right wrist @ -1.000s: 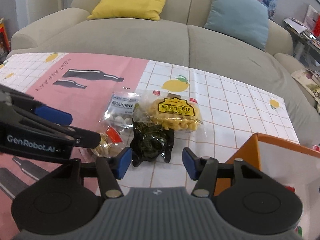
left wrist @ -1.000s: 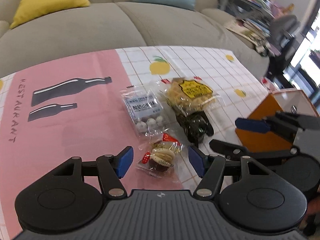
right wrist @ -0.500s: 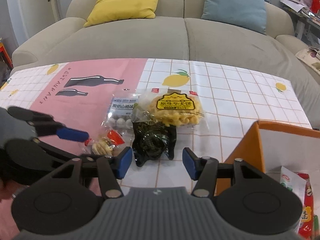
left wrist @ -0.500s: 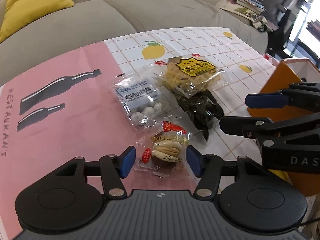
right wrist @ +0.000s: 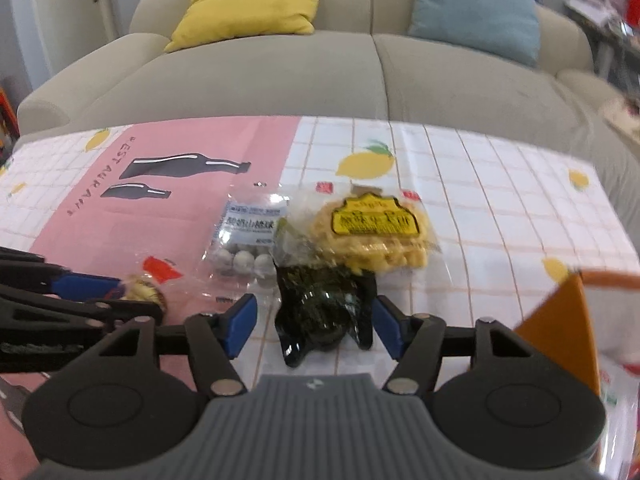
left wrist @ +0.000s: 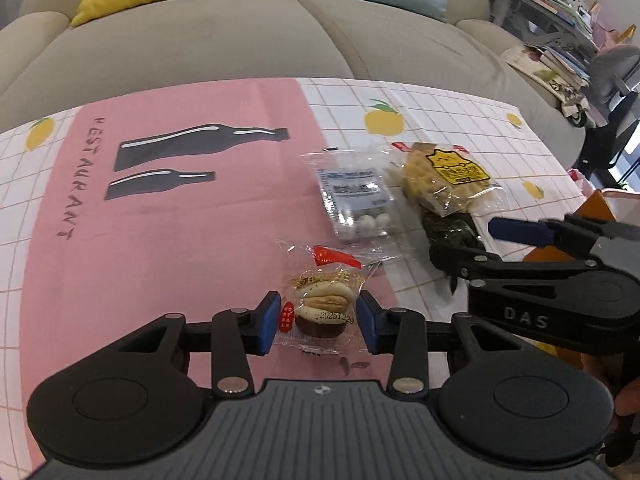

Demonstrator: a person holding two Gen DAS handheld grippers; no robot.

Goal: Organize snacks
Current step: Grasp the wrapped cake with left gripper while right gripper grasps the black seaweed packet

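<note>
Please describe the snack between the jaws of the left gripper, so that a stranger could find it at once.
On the pink panel of the tablecloth, nearest the left gripper, lies a small clear packet. Unlike its neighbours, it holds a layered walnut sweet in a brown cup, with red tags.

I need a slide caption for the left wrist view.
Open left gripper straddles a wrapped pastry on the tablecloth.

Bright, even daylight; soft shadows; right wrist view blurred by motion; fisheye-curved and dark at corners
</note>
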